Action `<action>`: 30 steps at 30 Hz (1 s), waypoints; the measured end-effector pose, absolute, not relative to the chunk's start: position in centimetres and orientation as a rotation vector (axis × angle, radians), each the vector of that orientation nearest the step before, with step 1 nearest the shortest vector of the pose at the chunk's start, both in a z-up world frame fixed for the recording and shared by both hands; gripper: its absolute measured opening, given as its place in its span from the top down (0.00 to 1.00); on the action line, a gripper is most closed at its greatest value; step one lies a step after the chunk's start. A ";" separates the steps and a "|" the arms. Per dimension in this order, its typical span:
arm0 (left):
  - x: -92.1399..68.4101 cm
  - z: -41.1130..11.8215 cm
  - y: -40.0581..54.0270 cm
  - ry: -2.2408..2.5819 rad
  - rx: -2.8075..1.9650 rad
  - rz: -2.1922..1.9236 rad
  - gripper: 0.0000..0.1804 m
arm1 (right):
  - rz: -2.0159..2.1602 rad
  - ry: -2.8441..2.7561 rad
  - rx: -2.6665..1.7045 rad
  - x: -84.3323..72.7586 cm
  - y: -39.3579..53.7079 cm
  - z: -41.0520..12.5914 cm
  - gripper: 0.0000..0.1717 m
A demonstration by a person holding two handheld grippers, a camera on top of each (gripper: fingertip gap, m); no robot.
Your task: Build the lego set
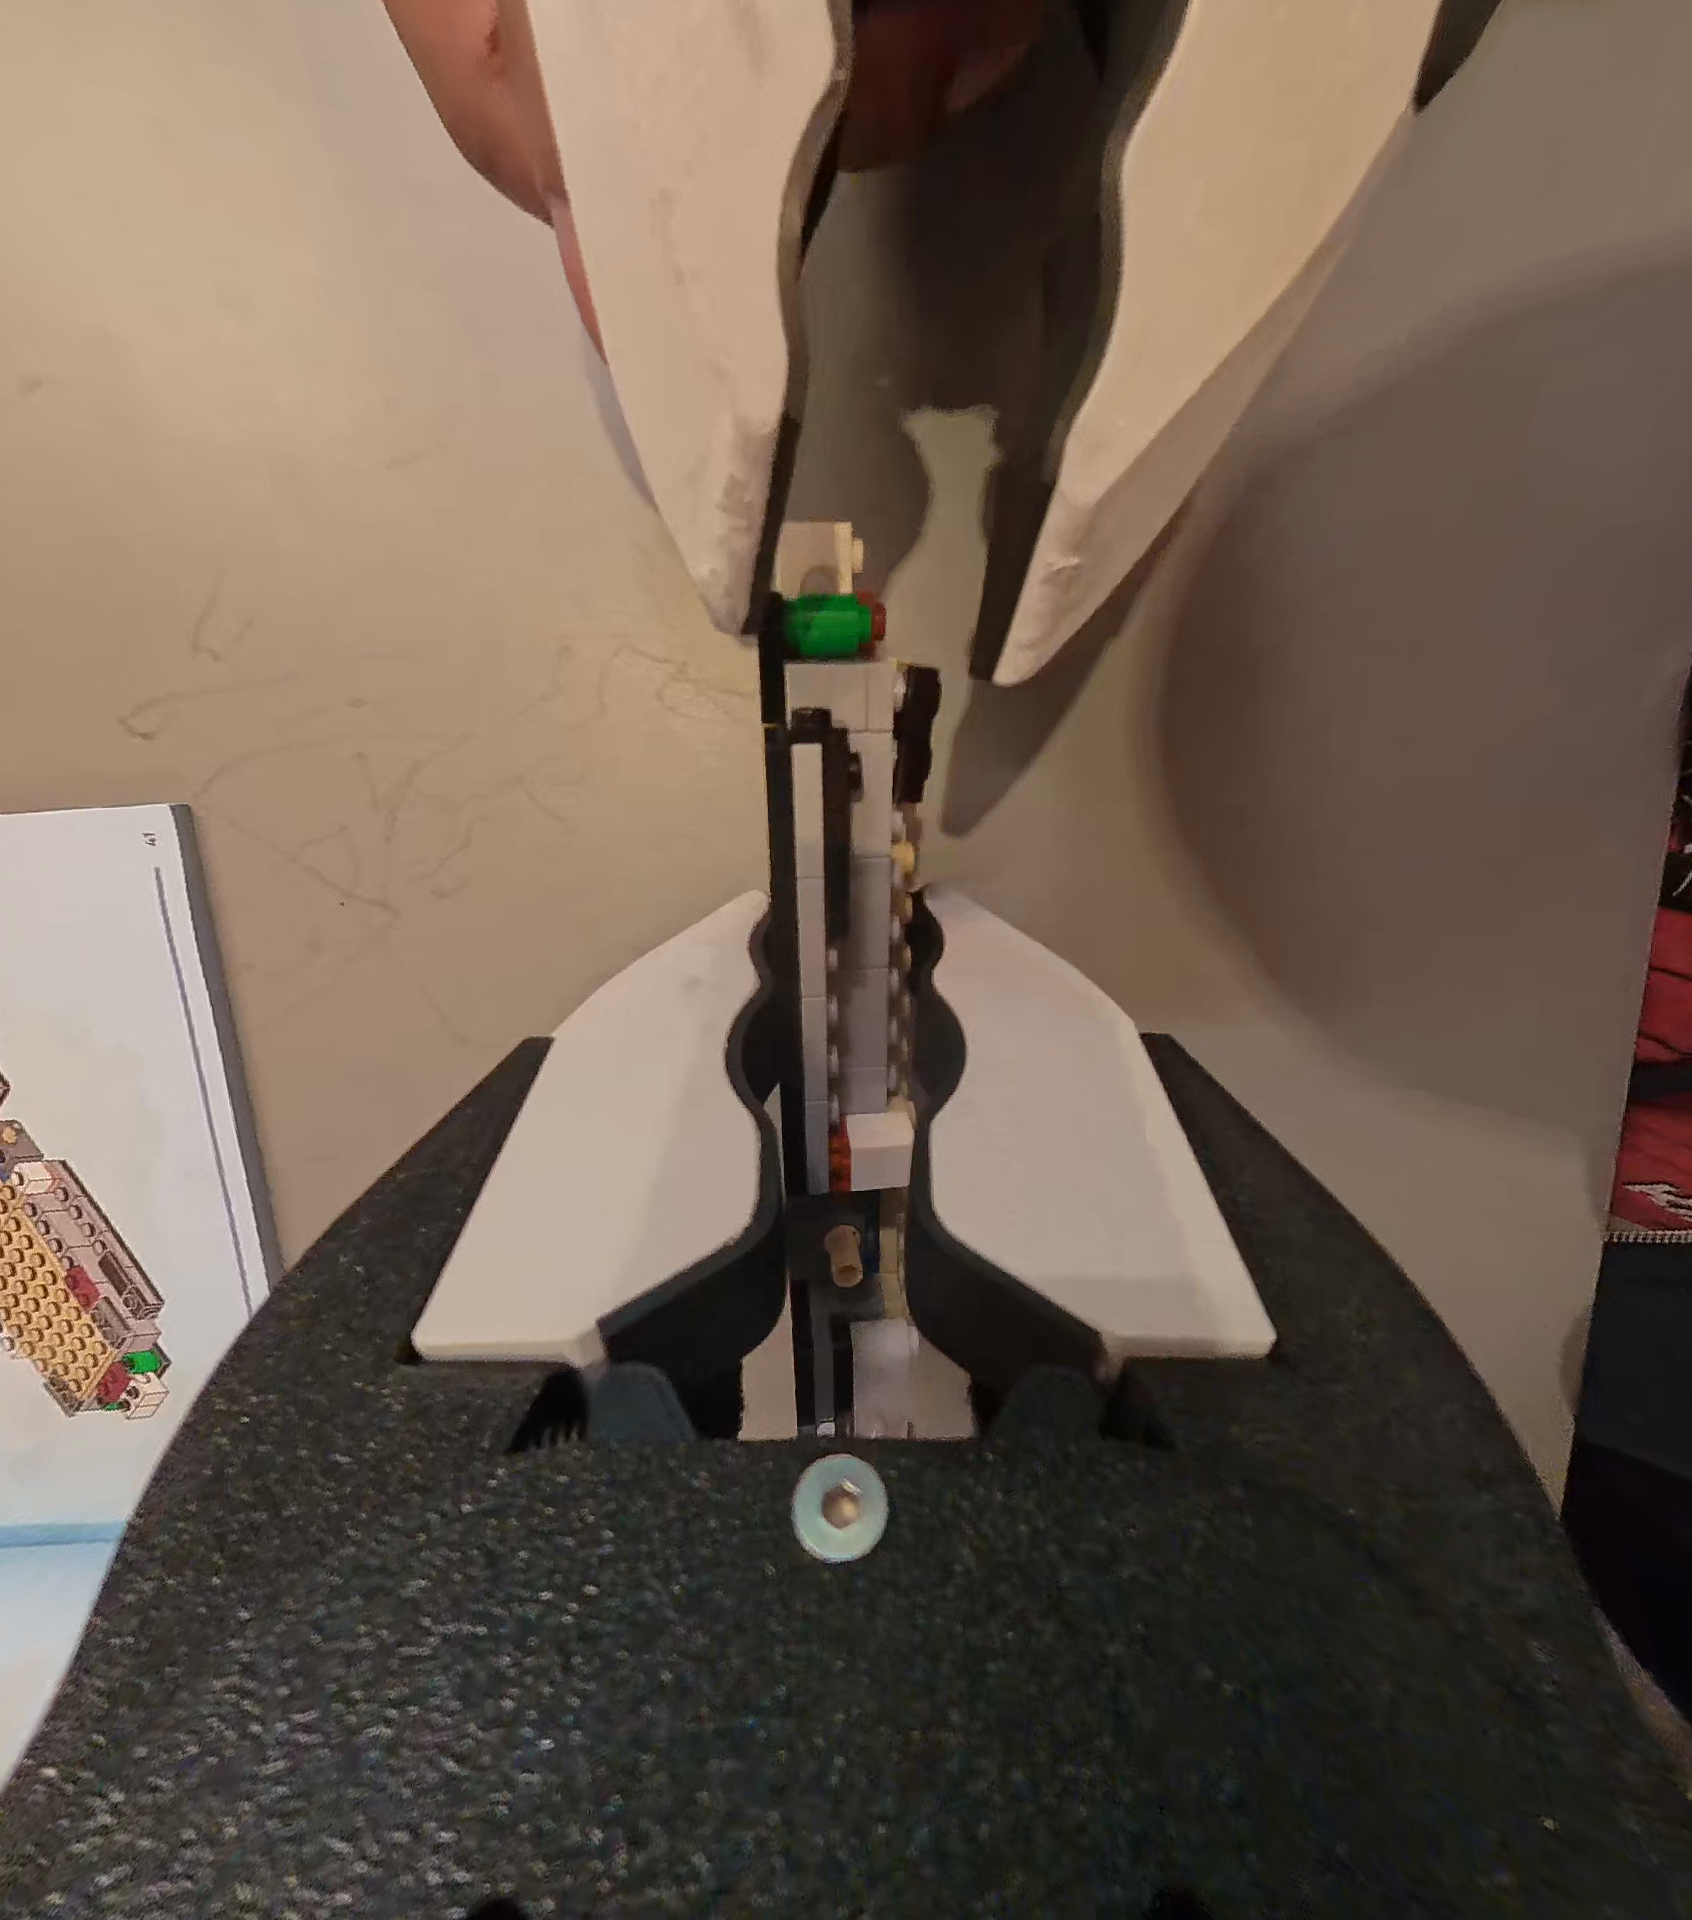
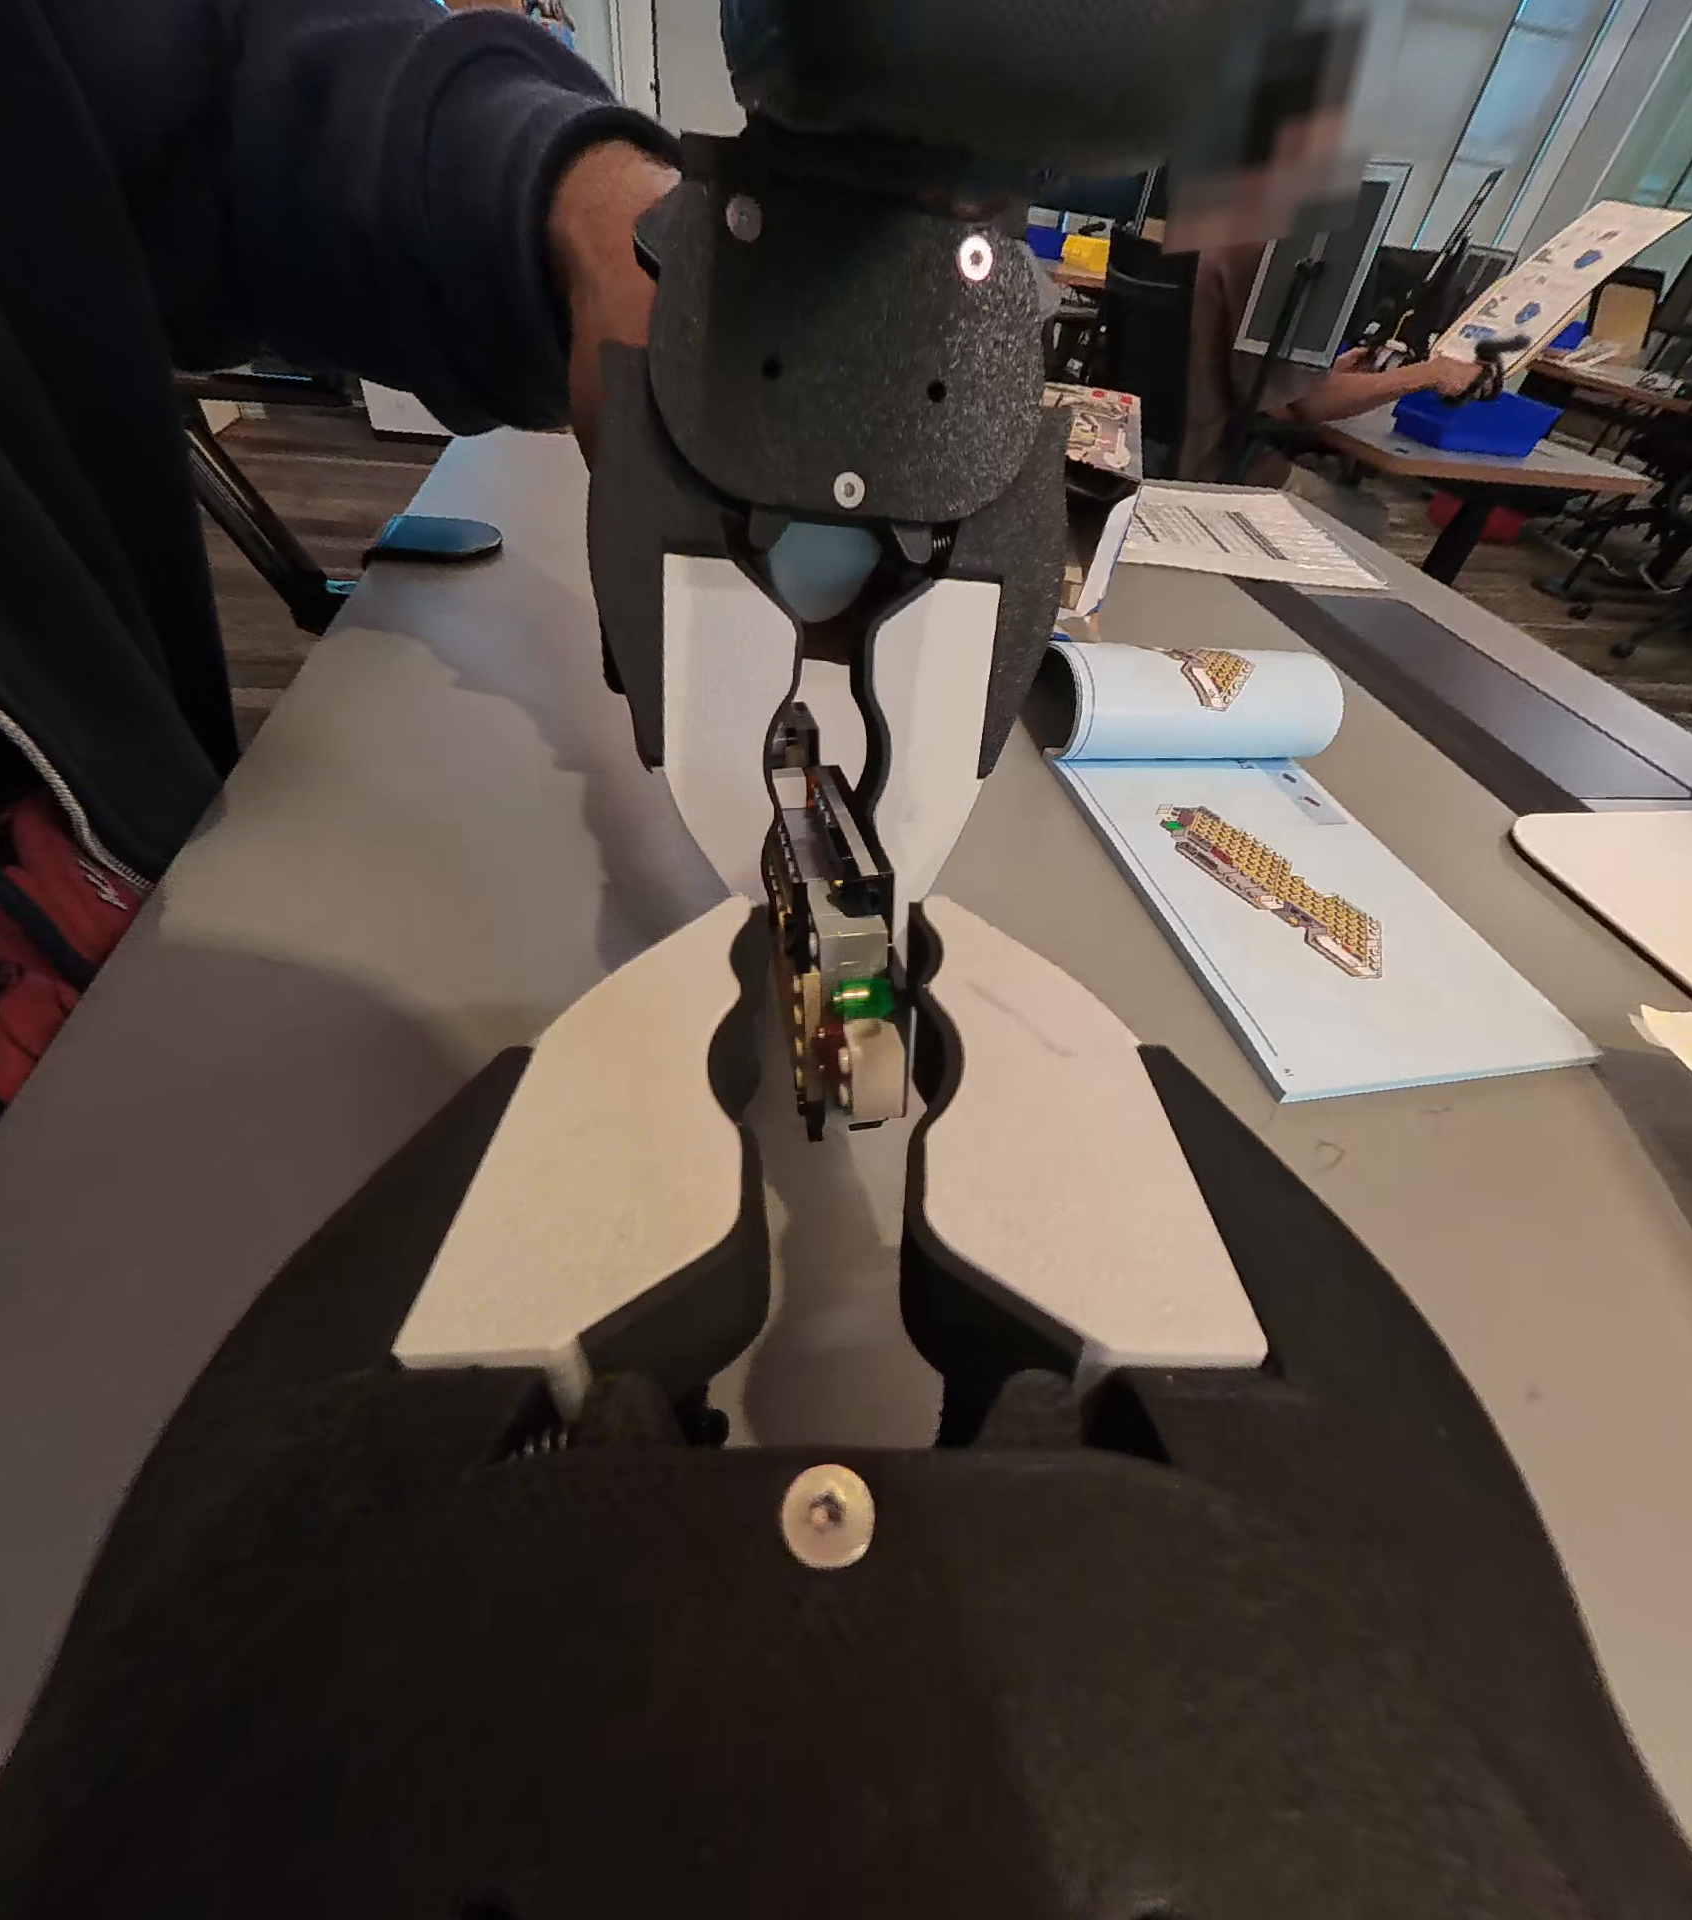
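Note:
A long, thin brick model (image 1: 847, 935) of white, black and tan pieces stands on edge between my left gripper's (image 1: 847, 914) fingers, which are shut on it. A green piece (image 1: 824, 621) and a dark red one sit at its far end. My right gripper (image 1: 873, 634) comes from the far side and straddles that end. One finger (image 1: 738, 540) touches the model and the other stands clear, so it is open. In the right wrist view the green piece (image 2: 863, 997) lies between my right gripper's (image 2: 837, 920) fingers, with a gap on the left. The left gripper (image 2: 826, 831) holds the model (image 2: 826, 862) beyond.
An open instruction booklet (image 2: 1341, 935) lies on the grey table (image 2: 406, 831) to the right; it also shows in the left wrist view (image 1: 42, 1143). A white board (image 2: 1652, 883), paper sheets (image 2: 1247, 535) and a blue object (image 2: 437, 540) lie around. A person's dark sleeve (image 2: 302, 208) is at left. The grippers' ends are close to 6 centimetres from one another.

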State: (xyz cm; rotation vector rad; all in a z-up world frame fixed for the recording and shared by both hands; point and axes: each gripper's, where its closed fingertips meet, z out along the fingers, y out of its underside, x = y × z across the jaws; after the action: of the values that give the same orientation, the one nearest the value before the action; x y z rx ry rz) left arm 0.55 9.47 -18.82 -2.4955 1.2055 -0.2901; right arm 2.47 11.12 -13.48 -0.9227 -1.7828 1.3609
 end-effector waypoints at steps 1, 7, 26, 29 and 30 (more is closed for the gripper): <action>0.6 -18.8 9.4 1.211 -2.493 -0.287 0.88 | 1.355 -1.788 -0.917 2.5 11.1 -13.5 0.86; 0.8 -18.8 9.3 1.242 -2.494 -0.274 0.88 | 1.326 -1.820 -0.895 2.5 10.6 -14.0 0.87; 1.1 -18.3 9.2 1.281 -2.481 -0.256 0.88 | 1.289 -1.819 -0.841 2.8 10.4 -13.5 0.90; 1.1 -18.3 9.1 1.288 -2.479 -0.251 0.88 | 1.281 -1.823 -0.833 2.8 10.3 -13.5 0.91; 1.1 -18.3 9.1 1.287 -2.479 -0.253 0.88 | 1.285 -1.825 -0.834 2.8 10.3 -13.6 0.91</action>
State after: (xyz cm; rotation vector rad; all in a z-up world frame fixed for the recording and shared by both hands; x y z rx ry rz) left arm 1.12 9.08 -18.34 -2.4786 1.2874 -0.2532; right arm 2.79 10.31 -13.55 -0.8340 -1.8252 1.2846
